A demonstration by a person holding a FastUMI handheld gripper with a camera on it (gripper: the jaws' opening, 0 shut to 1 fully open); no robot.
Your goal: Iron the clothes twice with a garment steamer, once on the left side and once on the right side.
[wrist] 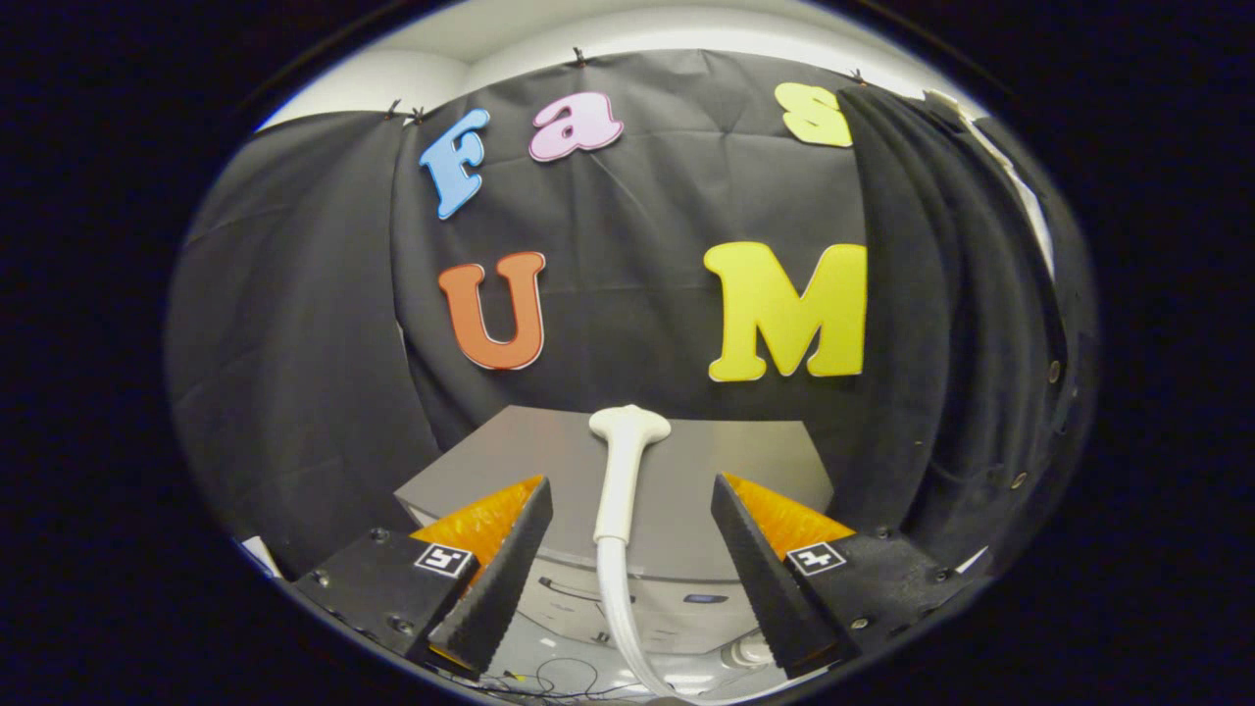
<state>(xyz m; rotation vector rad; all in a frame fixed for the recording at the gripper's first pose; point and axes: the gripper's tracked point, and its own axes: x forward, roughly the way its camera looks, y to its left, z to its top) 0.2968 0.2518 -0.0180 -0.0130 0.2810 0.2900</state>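
Left to right: left finger [510, 549] sat clear of everything; the white plastic garment steamer wand with its flared nozzle head [620, 480] stood in the gap, nearer the middle than either finger; right finger [750, 549] equally clear; further right, a dark garment hanging in folds [941, 324] in front of the booth wall. Gripper [627, 534] was spread wide, holding nothing, neither finger touching the wand. Wand's long axis ran roughly upright, head pointing up and away from the camera, white hose [618, 608] curving down and off below. It rose in front of a grey box-like unit [686, 471], probably the steamer base, though the fisheye made that hard to confirm. Judgement: this was the pick-up step, no ironing pass started. Next move called for advancing until the narrow handle section below the head sat squarely between the fingers, closing on it across its width, then lifting and swinging right toward the garment with hose slack watched. Risk: round handle could twist in the grip.
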